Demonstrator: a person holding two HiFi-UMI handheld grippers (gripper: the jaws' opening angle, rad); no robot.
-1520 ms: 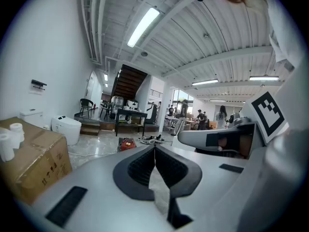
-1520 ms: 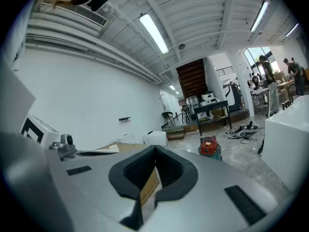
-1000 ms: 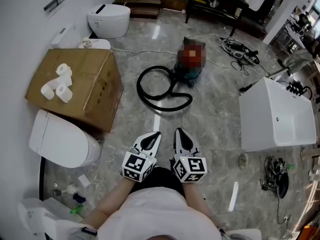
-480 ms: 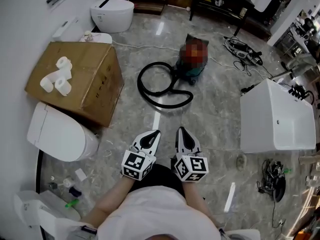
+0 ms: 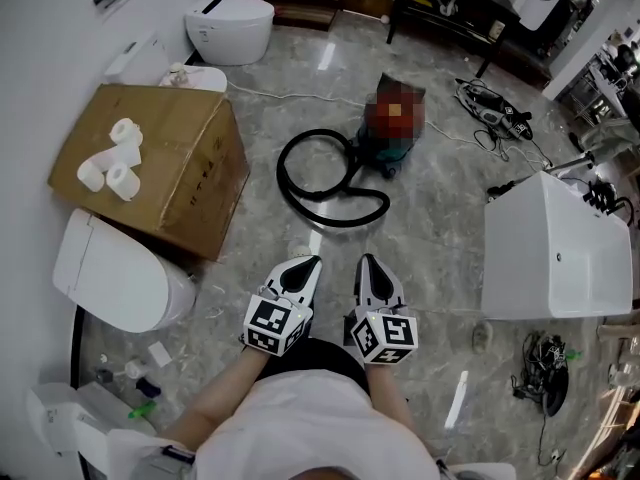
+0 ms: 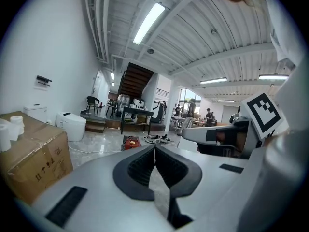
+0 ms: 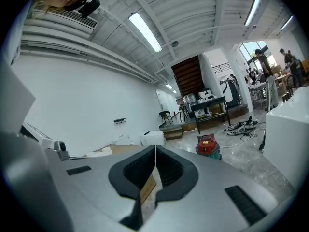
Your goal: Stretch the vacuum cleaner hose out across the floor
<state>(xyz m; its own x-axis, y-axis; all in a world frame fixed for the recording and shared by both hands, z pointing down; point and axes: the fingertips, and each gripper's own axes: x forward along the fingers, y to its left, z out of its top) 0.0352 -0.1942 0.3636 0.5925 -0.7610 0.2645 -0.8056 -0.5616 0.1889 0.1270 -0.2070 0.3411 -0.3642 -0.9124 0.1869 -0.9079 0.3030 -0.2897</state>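
Observation:
A black vacuum hose (image 5: 322, 175) lies coiled in a loop on the marble floor, joined to a red and teal vacuum cleaner (image 5: 389, 150) behind it. The cleaner also shows small in the left gripper view (image 6: 131, 142) and in the right gripper view (image 7: 208, 146). My left gripper (image 5: 302, 270) and right gripper (image 5: 369, 267) are held side by side near my body, well short of the hose. Both are shut with nothing between their jaws.
A large cardboard box (image 5: 170, 173) with toilet paper rolls (image 5: 112, 163) stands at the left. White toilets (image 5: 115, 275) (image 5: 229, 27) sit near the wall. A white tub-like unit (image 5: 555, 253) is at the right. Cables and tools (image 5: 493, 111) lie on the floor beyond.
The view has shifted slightly forward, so the hose and cleaner sit a little lower and further right in the head view. Both grippers stay shut, close together.

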